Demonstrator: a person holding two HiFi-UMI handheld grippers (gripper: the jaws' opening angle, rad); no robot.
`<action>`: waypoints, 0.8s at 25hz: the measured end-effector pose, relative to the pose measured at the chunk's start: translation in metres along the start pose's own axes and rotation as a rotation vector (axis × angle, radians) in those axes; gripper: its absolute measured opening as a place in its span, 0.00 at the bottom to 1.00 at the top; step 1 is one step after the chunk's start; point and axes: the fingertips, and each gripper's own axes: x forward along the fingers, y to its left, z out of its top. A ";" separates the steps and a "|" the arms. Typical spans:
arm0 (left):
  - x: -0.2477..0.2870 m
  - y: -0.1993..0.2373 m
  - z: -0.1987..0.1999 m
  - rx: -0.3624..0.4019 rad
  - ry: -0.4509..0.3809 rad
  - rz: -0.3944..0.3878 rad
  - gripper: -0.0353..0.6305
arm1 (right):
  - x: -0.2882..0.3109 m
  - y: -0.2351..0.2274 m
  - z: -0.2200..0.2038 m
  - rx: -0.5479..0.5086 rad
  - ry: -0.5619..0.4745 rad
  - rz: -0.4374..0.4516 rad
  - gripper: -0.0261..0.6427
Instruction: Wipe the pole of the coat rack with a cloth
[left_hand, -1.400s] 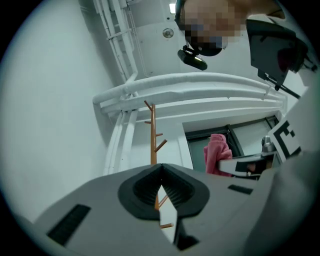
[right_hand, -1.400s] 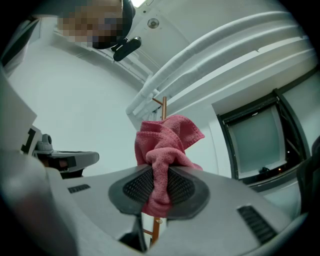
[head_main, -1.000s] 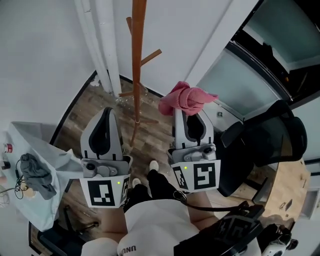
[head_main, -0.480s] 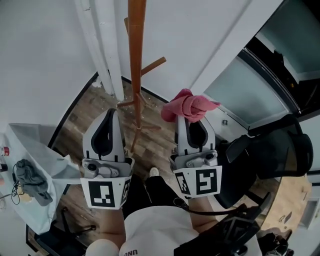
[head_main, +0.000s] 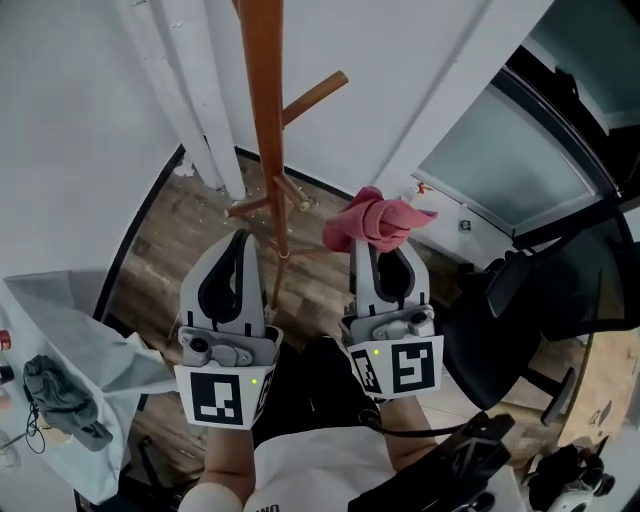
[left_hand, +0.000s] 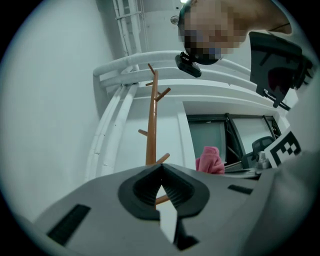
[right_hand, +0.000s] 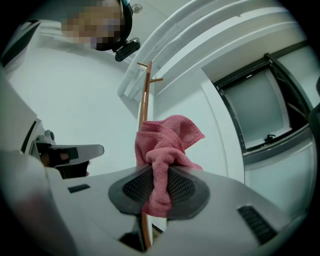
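Two grippers face the pole (head_main: 262, 130); right gripper (head_main: 376, 240) clamps the pink cloth (head_main: 380, 217); left gripper (head_main: 240, 240) closed, empty.

**Change over the last second, head view.** The pole (head_main: 262, 120) has drawn nearer and looms thicker, and its side peg now sits higher and longer in frame. The left gripper (head_main: 240, 238) has swung rightward, so its tip now lies just beside the pole where a clear gap showed before. The cloth (head_main: 380, 218) has dropped slightly in frame. The chair (head_main: 540, 300) has slid toward the right edge, and the bag (head_main: 60, 330) toward the lower left corner.
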 end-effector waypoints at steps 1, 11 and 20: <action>-0.001 -0.001 -0.009 -0.006 0.005 -0.010 0.07 | 0.001 0.001 -0.009 0.002 0.003 -0.001 0.15; 0.000 -0.004 -0.092 -0.062 -0.003 -0.058 0.07 | 0.022 -0.003 -0.085 -0.009 -0.014 0.013 0.15; 0.007 0.017 -0.172 -0.102 0.013 -0.047 0.07 | 0.058 0.007 -0.131 -0.050 -0.089 0.095 0.15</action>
